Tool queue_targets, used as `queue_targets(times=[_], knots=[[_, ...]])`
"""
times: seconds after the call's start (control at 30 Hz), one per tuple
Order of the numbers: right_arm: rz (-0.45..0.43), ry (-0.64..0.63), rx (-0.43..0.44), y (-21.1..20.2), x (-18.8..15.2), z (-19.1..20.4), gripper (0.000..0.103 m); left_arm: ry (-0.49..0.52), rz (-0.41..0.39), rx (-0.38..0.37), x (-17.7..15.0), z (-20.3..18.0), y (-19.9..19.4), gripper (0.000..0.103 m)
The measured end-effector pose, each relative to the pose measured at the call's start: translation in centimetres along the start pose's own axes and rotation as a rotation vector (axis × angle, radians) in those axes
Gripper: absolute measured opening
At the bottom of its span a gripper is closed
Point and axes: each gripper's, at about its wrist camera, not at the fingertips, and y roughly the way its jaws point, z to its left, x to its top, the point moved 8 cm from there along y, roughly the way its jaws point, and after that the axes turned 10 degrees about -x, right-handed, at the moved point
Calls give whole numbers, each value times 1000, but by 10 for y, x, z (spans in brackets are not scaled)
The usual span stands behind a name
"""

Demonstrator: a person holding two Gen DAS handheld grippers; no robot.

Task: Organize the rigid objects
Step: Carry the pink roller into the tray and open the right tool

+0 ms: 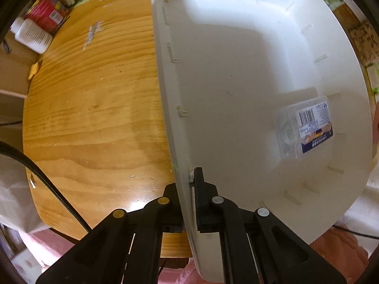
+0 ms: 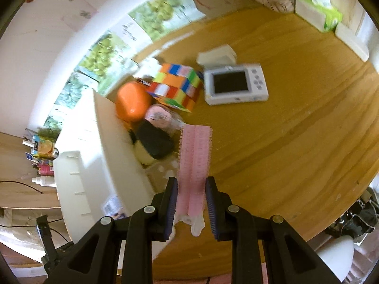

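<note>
My left gripper is shut on the rim of a white plastic bin that stands on the wooden table. Inside the bin lies a clear plastic case with a barcode label. In the right wrist view, my right gripper is shut on a pink bristled hair roller clip and holds it above the table beside the white bin. Behind it sit a colourful cube, an orange case, a black-and-cream object and a pink round item.
A white handheld device with a dark screen and a small white box lie on the table. A tissue box stands at the far edge. Bottles and red packages crowd the table's far corner.
</note>
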Motion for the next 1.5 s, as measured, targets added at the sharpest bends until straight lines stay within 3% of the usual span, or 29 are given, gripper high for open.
queue_targets(times=[0.47,0.73,1.03,1.5], knots=[[-209,-172,-38,-42,2,67,24,106,33,-1,10,-2,0,7],[-250,-264,33,-49,-16,109,24,126,36,20,28,7,-9,7],[-247,-365,130,-47,-40,154,24,161,14,23,40,7,-15,7],[-142,-527,253,-28,-84,211,24,147,-69,33,9,-1,-20,7]])
